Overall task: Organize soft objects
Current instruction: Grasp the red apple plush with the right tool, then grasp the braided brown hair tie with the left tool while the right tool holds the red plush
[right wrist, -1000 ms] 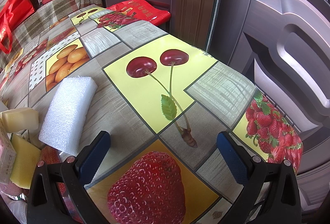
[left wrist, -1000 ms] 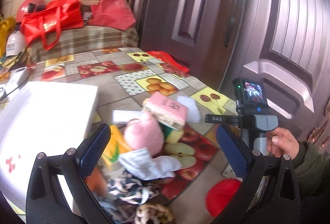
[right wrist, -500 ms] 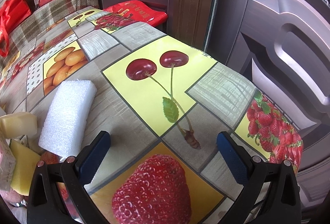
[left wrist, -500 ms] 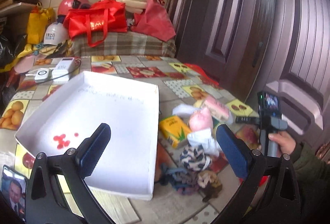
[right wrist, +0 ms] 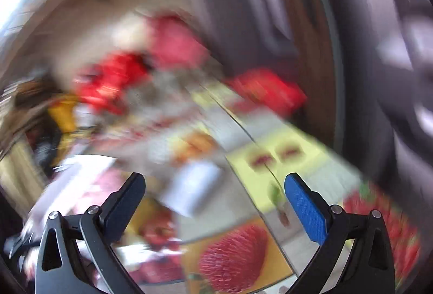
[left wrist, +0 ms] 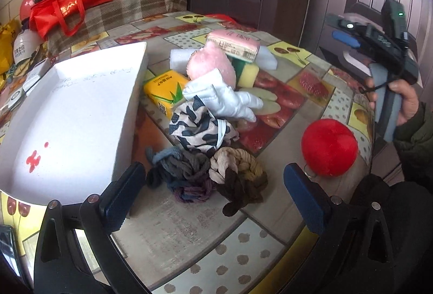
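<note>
Left gripper (left wrist: 211, 185) jaws gape empty over knotted ropes (left wrist: 208, 175) on the worktop (left wrist: 189, 234); beyond, soft things pile beside a white tray (left wrist: 75, 115). Tissue pack (left wrist: 162, 91) print unreadable. Right gripper (right wrist: 213, 193) jaws spread empty, view blurred.

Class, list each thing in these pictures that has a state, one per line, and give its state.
Left tongs: open, holding nothing.
Right tongs: open, holding nothing; the view is blurred.
White tray: empty apart from red marks.
White glove: lying flat on the pile.
Patterned cloth: crumpled.
Knotted ropes: tangled, on the table beside the tray.
Red ball: resting apart from the pile.
Pink pack: on top of the pile.
</note>
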`<state>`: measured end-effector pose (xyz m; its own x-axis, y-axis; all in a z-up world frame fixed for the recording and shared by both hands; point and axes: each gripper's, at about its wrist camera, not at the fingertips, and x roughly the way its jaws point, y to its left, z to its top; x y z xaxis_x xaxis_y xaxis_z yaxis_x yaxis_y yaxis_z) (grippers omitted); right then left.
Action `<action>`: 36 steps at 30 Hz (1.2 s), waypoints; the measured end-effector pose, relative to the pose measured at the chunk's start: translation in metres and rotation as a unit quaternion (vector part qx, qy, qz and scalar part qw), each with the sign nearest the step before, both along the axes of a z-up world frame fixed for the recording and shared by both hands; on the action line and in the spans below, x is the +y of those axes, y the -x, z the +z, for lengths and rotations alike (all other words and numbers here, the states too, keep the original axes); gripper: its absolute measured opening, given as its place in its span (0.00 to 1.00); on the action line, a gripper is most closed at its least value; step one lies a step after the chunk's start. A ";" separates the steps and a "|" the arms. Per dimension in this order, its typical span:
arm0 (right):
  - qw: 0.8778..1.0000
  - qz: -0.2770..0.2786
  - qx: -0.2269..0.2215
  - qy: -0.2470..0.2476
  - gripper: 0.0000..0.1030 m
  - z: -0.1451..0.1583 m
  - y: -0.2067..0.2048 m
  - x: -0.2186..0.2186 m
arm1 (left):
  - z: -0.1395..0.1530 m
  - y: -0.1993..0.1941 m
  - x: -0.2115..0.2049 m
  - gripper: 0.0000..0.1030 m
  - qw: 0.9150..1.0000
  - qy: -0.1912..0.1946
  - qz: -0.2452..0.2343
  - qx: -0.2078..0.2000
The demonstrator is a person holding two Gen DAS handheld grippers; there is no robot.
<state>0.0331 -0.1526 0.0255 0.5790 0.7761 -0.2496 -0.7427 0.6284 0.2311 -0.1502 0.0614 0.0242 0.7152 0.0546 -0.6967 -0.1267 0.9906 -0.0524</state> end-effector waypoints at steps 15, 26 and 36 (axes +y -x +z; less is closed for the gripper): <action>0.925 0.291 -0.025 0.243 0.99 -0.047 0.098 0.067 | 0.005 0.020 -0.014 0.77 0.999 0.023 -0.032 -0.006; 0.916 0.298 -0.002 0.270 0.63 -0.064 0.095 0.073 | -0.010 -0.003 -0.034 0.74 0.992 0.066 -0.096 0.037; 0.941 0.241 0.030 0.235 0.64 -0.061 0.066 0.055 | -0.009 -0.023 -0.031 0.74 0.995 0.049 -0.062 0.053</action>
